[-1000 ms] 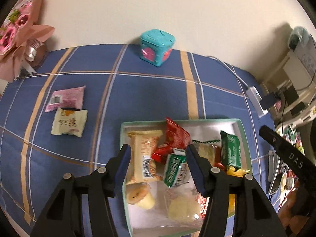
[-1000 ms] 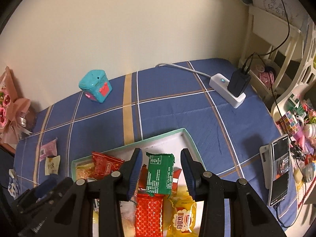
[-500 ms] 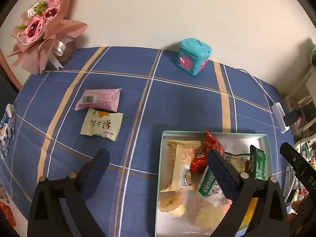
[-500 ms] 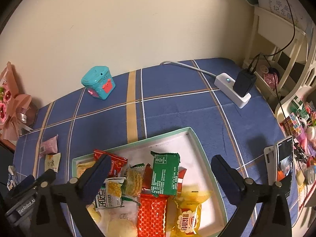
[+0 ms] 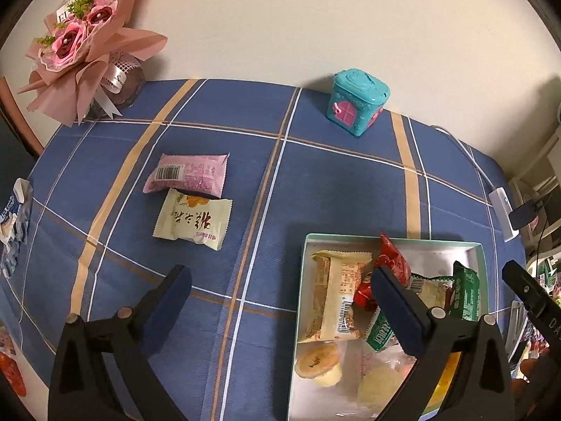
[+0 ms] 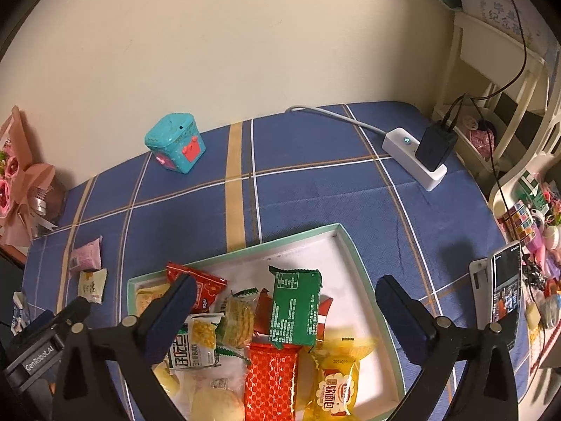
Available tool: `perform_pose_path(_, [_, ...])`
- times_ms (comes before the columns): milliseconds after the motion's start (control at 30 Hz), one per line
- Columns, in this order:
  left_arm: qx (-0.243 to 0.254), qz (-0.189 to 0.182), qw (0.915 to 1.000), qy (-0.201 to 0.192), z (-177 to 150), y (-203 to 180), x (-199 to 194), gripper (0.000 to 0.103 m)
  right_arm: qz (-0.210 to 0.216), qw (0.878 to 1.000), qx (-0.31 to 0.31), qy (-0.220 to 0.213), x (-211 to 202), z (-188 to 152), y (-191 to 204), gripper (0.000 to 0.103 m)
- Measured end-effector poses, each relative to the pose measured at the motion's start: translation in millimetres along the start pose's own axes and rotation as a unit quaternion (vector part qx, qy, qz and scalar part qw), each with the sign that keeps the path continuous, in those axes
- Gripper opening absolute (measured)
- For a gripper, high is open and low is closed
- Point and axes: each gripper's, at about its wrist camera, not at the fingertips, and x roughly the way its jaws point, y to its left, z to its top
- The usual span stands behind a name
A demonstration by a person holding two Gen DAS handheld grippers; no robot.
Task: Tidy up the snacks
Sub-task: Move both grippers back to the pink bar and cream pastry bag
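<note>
Jaws wide apart on left gripper [image 5: 280,298] and right gripper [image 6: 285,310], above snack tray [image 6: 354,259].

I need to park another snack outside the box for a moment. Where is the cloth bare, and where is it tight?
Bare cloth lies between the teal toy house and the snack box, and between the box and the power strip. It is tight where the pink packet and cream packet touch, and inside the box.

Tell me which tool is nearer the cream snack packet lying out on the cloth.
Left. The left tool hangs open just short of the cream packet, which lies ahead and left of it. The right tool is open over the tray, well to the packet's right.
</note>
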Motion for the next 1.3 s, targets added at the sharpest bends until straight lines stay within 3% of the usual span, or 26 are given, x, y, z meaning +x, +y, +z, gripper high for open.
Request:
perform_pose_path(200, [-0.010, 0.024, 0.9995, 0.015, 1.4, 23.0, 11.3, 0.102, 0.005, 1.000, -0.008, 0.017, 8.8, -2.7, 17.8, 0.103])
perform_pose_path(533, [-0.064, 0.085, 0.9943, 0.004, 7.9, 105.8, 0.4, 0.102, 0.034, 0.997, -0.060, 0.016, 2.1, -6.7, 90.5, 0.103])
perform_pose_path(967, [-0.124, 0.095, 0.9877, -0.001, 12.1, 193.0, -5.6, 0.102, 0.075, 0.985, -0.150, 0.028, 9.4, -43.0, 208.5, 0.103])
perform_pose_path(1300, [-0.135, 0.089, 0.9866, 0.022, 17.2, 220.1, 30.3, 0.102, 0.079, 0.981, -0.175, 0.041, 43.8, -63.4, 255.4, 0.103])
